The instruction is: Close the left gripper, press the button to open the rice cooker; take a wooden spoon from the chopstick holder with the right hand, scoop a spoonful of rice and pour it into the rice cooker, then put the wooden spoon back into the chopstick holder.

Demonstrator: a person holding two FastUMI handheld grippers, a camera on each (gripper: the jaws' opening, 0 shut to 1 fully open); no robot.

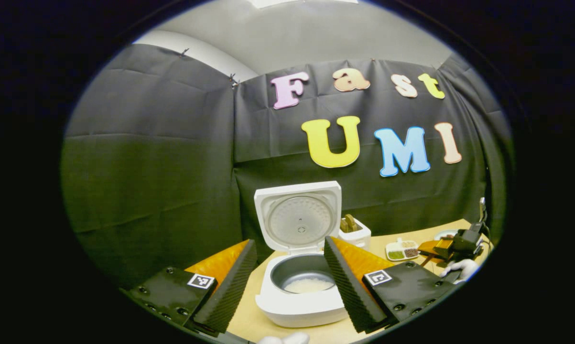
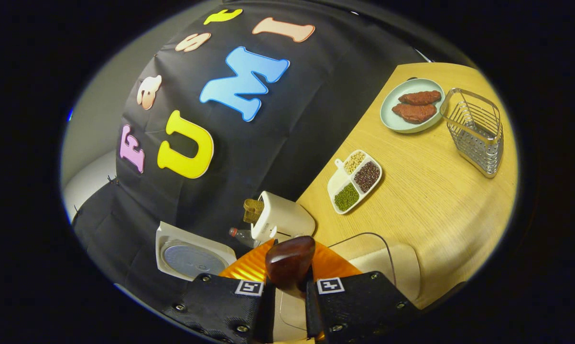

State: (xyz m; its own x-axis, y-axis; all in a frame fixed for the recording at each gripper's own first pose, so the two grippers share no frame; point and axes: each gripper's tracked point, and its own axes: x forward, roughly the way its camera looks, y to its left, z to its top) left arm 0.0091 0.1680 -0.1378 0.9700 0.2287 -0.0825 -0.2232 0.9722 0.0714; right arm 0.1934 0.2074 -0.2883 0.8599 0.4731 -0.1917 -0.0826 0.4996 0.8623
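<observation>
The right claw point(image 2: 288, 298) is clamped on the wooden spoon point(image 2: 289, 264), both fingers pressing its handle at the bottom centre of the right gripper view, with the dark bowl of the spoon standing up just above the fingertips. The left claw point(image 1: 287, 282) stands open at the bottom of the left gripper view, its two fingers spread wide and holding nothing, framing the rice cooker point(image 1: 299, 286) between them.

The rice cooker sits at lower centre of that view with its lid point(image 1: 299, 217) raised upright behind the pot, and a layer of white rice point(image 1: 309, 285) lies in the bottom of the inner pot. In the right gripper view the lid point(image 2: 191, 258) shows at lower left, tilted with the camera.

Just right of the lid in the left gripper view stands a white toaster point(image 1: 355, 233) with brown slices in its slots. Further right on the worktop point(image 1: 387, 243) lies a divided dish point(image 1: 402, 250) of beans, and beyond it, at the right edge, the right claw point(image 1: 442, 248) with a white-gloved hand point(image 1: 461, 267) (partly cut off by the edge).

In the right gripper view the divided dish point(image 2: 355, 181) is at centre right, a plate point(image 2: 411, 105) with two reddish-brown pieces is at upper right, and the wire chopstick holder point(image 2: 476, 131) stands just beside that plate.
</observation>
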